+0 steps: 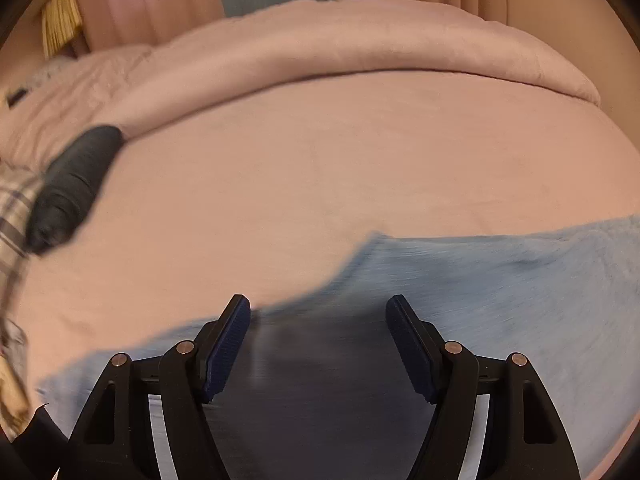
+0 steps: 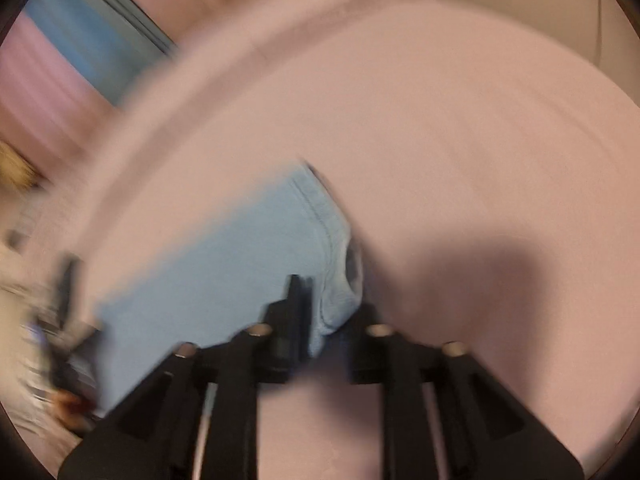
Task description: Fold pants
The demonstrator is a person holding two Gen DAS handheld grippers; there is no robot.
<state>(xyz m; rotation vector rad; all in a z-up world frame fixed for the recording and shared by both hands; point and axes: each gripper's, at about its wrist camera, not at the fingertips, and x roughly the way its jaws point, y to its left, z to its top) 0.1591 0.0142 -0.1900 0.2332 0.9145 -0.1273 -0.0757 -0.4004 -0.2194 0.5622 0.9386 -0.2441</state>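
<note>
One pair of light-blue pants [image 1: 460, 280] lies on the pink bed [image 1: 320, 160], spread under and ahead of the left tongs [image 1: 318, 312]. Those tongs gape wide, two blue pads [image 1: 228, 344] well apart, nothing between them, dark shadow on the denim below. Far off to their left sits one dark rolled item [image 1: 76, 184] against a plaid cloth [image 1: 12, 208], with one folded pink blanket [image 1: 340, 48] across the bed beyond. The right view is heavily blurred: the right tongs [image 2: 316, 312] look narrowed, with a seamed edge of the pants [image 2: 240, 264] bunched right at the tips, but I cannot tell whether they actually pinch it.
</note>
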